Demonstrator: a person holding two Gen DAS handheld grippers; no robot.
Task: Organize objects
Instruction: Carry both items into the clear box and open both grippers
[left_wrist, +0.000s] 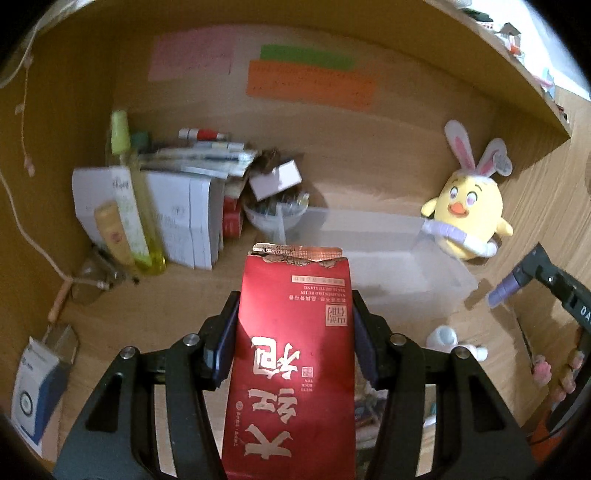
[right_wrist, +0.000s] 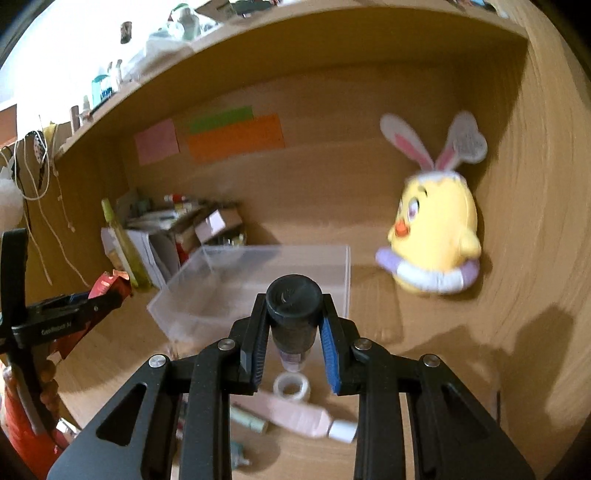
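Observation:
My left gripper (left_wrist: 293, 332) is shut on a red tea packet (left_wrist: 295, 354) with pale lettering, held above the wooden desk; its torn top points toward a clear plastic bin (left_wrist: 388, 254). My right gripper (right_wrist: 293, 328) is shut on a small black-capped bottle (right_wrist: 293, 314), lifted off the desk just in front of the same clear bin (right_wrist: 255, 284). In the right wrist view the left gripper with the red packet (right_wrist: 107, 286) shows at the left edge. In the left wrist view the right gripper's dark body (left_wrist: 554, 284) sits at the far right.
A yellow chick plush with rabbit ears (right_wrist: 436, 236) leans in the back right corner. Boxes, papers and a tall yellow-green bottle (left_wrist: 129, 199) crowd the back left. A tape roll (right_wrist: 292, 387) and a pink tube (right_wrist: 295, 415) lie on the desk below the right gripper. A shelf hangs overhead.

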